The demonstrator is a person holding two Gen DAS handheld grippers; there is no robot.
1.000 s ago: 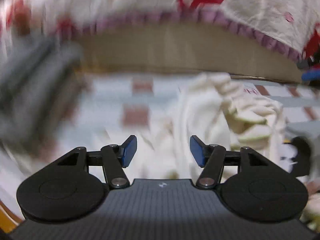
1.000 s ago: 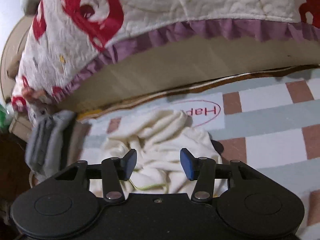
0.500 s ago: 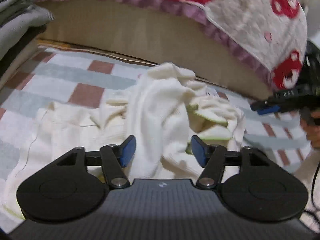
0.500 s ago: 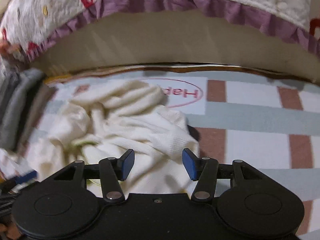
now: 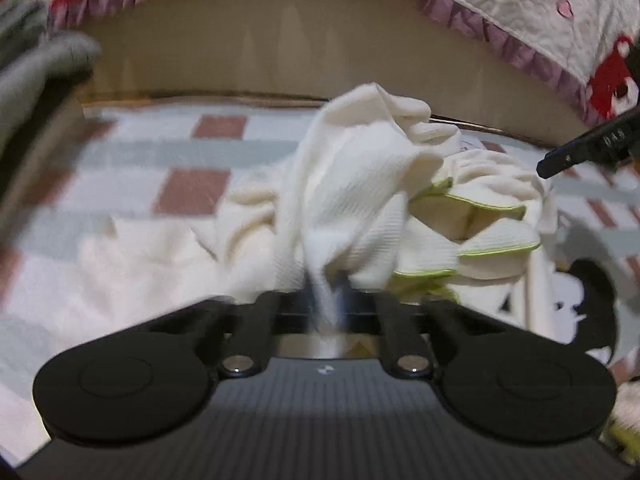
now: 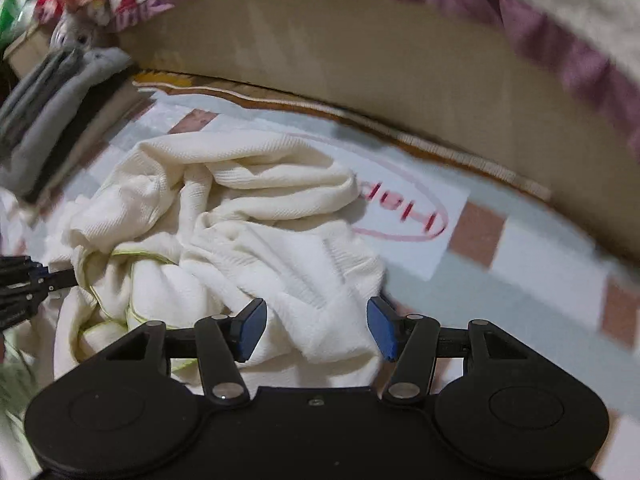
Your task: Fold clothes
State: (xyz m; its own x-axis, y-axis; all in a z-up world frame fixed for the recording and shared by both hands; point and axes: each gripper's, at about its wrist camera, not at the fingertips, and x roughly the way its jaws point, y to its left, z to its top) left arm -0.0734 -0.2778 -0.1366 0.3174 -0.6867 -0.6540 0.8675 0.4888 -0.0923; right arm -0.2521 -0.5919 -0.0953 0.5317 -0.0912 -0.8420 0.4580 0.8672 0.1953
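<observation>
A crumpled cream garment (image 5: pixel 360 184) with green-edged trim lies bunched on the checked sheet (image 5: pixel 192 188). My left gripper (image 5: pixel 326 296) is shut on a raised fold of it, the cloth drawn up into a peak from between the pads. In the right wrist view the same garment (image 6: pixel 248 208) spreads out ahead, and the left gripper (image 6: pixel 60 279) pinches its left edge. My right gripper (image 6: pixel 316 328) hovers low over the garment's near right corner. Its jaws are opening, with cloth lying between the blue pads (image 6: pixel 250 330) but not pressed by them.
A stack of folded grey clothes (image 6: pixel 52 100) sits at the left. A beige bed side (image 5: pixel 280 48) runs along the back under a quilt with red prints and a purple frill (image 5: pixel 520 8). Bare checked sheet (image 6: pixel 520 280) lies to the right.
The left gripper has gone from open to shut on a fold of the cream garment. The right gripper has sunk toward the cloth and rolled, so the sheet now looks tilted.
</observation>
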